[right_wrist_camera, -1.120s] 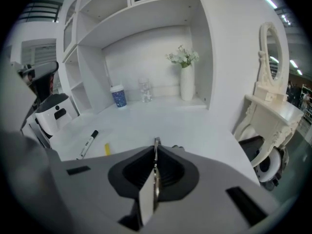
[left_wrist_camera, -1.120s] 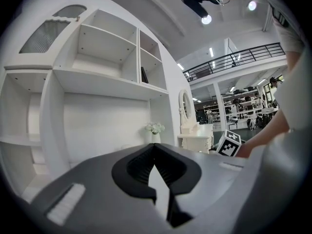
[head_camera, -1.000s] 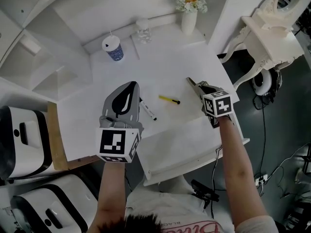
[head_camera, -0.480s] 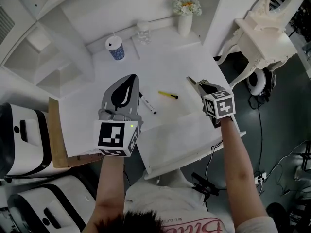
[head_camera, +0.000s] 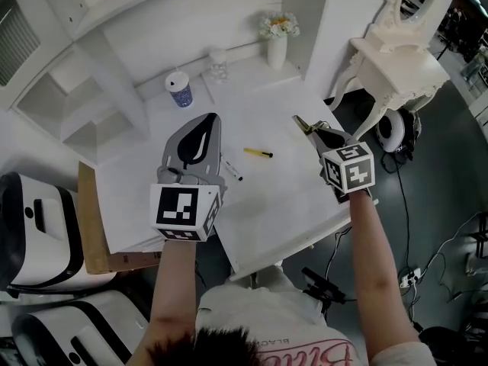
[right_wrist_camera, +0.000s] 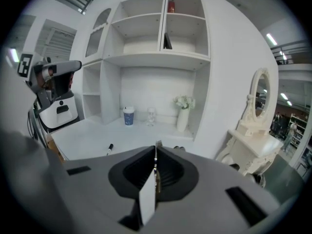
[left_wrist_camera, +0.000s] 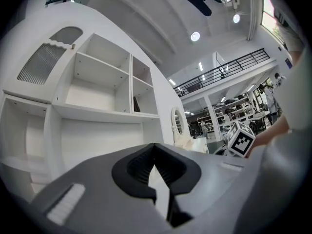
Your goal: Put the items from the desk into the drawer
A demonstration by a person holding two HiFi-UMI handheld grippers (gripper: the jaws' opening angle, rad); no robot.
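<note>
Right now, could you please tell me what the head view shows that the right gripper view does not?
Only the head view shows the marker cube on the right gripper and the person's forearms. Only the right gripper view shows a red item on a high shelf, and those jaws shut together. Both show the blue cup, the vase of flowers and the black marker on the desk.
</note>
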